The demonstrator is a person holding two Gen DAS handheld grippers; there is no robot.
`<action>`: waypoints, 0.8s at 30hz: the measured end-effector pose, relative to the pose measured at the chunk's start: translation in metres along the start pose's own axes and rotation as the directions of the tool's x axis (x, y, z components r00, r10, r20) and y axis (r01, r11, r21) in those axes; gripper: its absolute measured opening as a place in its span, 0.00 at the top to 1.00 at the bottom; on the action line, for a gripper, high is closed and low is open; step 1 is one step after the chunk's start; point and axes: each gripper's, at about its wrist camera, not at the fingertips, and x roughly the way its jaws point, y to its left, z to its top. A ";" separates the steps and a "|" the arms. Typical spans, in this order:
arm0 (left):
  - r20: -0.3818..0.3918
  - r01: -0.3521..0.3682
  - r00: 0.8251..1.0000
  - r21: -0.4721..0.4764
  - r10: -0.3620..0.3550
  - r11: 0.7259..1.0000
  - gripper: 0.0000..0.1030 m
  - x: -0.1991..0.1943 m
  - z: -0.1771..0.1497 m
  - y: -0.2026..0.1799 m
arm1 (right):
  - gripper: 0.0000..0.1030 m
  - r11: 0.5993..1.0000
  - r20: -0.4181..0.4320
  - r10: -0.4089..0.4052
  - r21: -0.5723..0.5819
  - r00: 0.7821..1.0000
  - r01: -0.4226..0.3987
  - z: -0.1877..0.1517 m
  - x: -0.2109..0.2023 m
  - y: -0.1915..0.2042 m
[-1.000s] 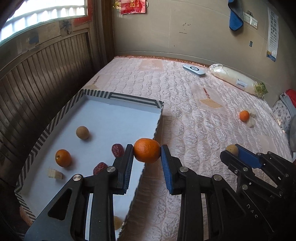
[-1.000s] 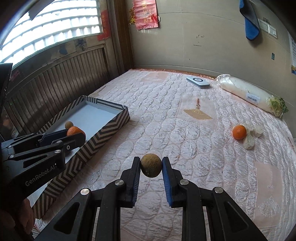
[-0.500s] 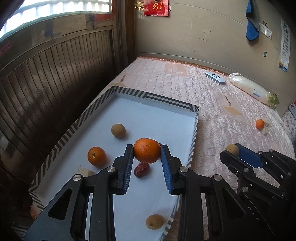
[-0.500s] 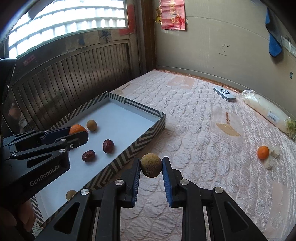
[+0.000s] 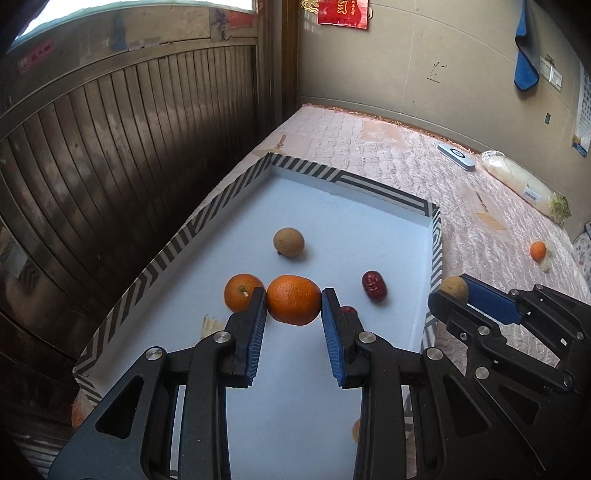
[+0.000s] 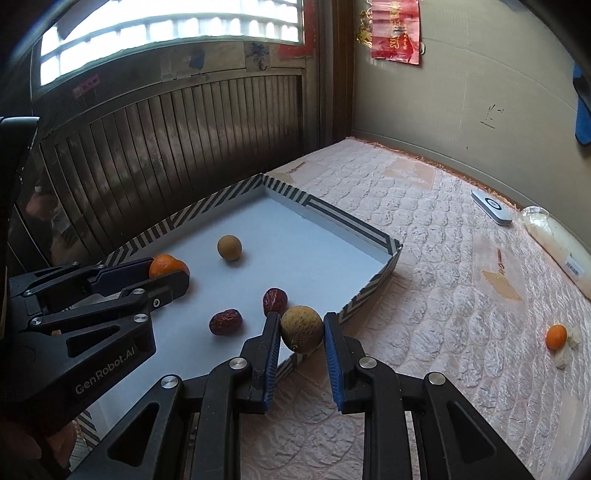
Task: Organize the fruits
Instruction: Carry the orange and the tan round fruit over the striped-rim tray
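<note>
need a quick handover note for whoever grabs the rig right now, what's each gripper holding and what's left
Left gripper: shut on an orange, held above the tray floor, next to another orange already lying there.
Right gripper: shut on a brown round fruit, over the tray's near edge.
Done, in the tray: one orange, one brown round fruit, two red dates.
Left: set both held fruits down in the tray, then fetch the small orange lying out on the mattress beside some pale bits.

A home bedroom: quilted mattress point(image 6: 424, 258), remote point(image 6: 491, 206), red paper charm point(image 6: 395, 29) on wall.
</note>
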 end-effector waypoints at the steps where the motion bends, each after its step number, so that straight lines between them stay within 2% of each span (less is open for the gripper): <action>1: -0.003 0.001 1.000 -0.002 -0.001 1.000 0.71 0.000 -0.001 0.001 | 0.78 1.000 -0.004 0.004 -0.005 1.000 -0.004 0.001 0.002 0.002; 24: -0.058 0.000 0.998 -0.011 -0.001 1.000 0.71 0.016 -0.012 0.014 | 0.78 0.996 -0.073 0.054 -0.062 0.996 -0.059 -0.005 0.031 0.031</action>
